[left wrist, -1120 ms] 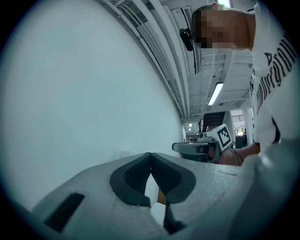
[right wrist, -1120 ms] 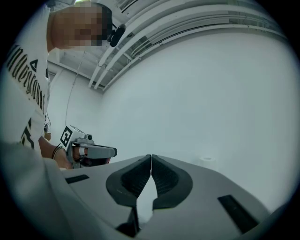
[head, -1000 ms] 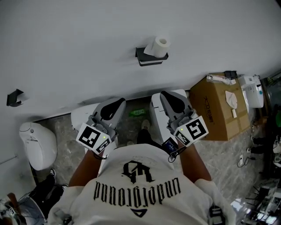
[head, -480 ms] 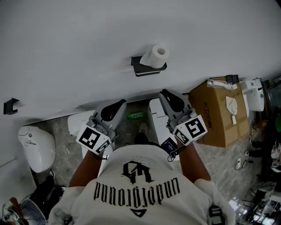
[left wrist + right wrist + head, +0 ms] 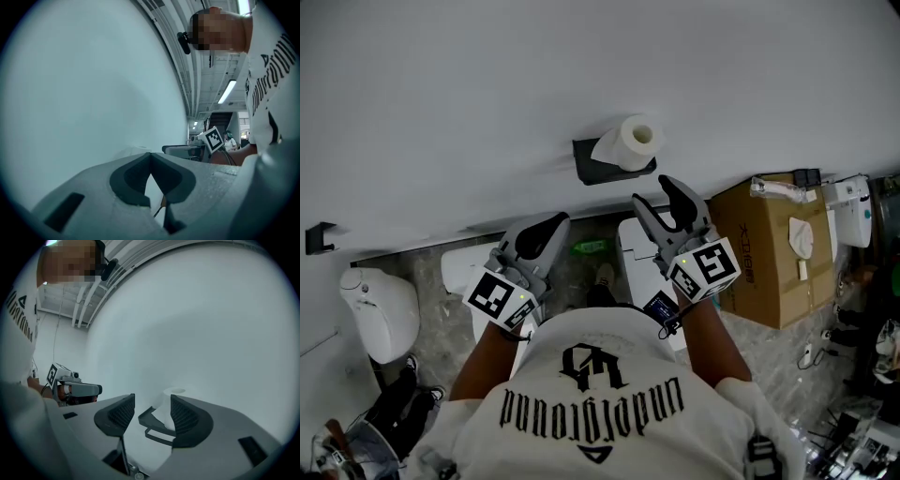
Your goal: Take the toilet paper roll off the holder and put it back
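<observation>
Plain white wall (image 5: 487, 84) fills the upper half of the head view; grey marbled stone floor (image 5: 436, 281) runs below it. A dark wall-mounted holder (image 5: 592, 169) sits at upper centre, and the white toilet paper roll (image 5: 628, 142) is on it, tilted, core end facing up-right. A brown cardboard box (image 5: 769, 253) is at right centre, a white rounded fixture (image 5: 380, 314) at lower left, and a small black wall hook (image 5: 317, 236) at the left edge.

Left gripper (image 5: 546, 225) is low at centre-left, well apart from the holder. Its own view shows the jaws together at the tips (image 5: 151, 157) with nothing between them, only blank wall ahead.

Right gripper (image 5: 654, 192) is at centre, just below the holder and near it, not touching. Its jaws are opening: in the right gripper view they stand apart (image 5: 151, 409). The roll (image 5: 164, 411) and the holder (image 5: 154, 434) show through the gap but sit further off on the wall; the pads touch neither, so it grips nothing.

The person's white printed T-shirt (image 5: 591, 394) fills the bottom centre.
</observation>
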{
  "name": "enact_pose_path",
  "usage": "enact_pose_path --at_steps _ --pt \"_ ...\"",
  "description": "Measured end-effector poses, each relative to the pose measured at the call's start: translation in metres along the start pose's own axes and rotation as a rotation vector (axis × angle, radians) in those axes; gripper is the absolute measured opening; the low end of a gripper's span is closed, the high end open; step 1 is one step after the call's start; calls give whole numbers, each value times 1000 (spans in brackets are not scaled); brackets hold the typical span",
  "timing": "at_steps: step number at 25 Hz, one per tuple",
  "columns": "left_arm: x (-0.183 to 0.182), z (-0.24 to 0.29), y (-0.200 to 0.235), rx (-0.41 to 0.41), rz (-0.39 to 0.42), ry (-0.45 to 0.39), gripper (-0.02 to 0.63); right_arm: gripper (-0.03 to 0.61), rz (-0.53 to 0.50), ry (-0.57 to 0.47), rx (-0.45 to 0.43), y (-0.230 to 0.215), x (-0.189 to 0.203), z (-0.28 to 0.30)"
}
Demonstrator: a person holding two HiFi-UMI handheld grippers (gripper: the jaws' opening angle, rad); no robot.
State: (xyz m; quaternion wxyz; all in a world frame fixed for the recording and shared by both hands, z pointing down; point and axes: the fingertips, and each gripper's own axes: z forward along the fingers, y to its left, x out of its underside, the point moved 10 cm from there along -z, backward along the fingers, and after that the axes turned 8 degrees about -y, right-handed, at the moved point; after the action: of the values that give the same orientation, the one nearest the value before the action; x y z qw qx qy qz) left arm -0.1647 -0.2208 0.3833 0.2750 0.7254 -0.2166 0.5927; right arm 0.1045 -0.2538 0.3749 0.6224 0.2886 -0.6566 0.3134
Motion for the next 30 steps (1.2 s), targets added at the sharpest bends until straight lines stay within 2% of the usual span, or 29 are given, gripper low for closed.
enact_pose_path --at_steps 7,11,20,30 --pt "11 34 18 -26 -7 29 15 286 37 29 47 -42 17 24" --pt "16 48 26 -39 -19 47 15 308 55 52 30 -53 24 41" --pt "28 72 35 -38 -27 75 15 323 56 105 -34 -70 39 66" --pt "32 73 37 -64 -35 95 15 321 -11 159 -77 -75 45 80"
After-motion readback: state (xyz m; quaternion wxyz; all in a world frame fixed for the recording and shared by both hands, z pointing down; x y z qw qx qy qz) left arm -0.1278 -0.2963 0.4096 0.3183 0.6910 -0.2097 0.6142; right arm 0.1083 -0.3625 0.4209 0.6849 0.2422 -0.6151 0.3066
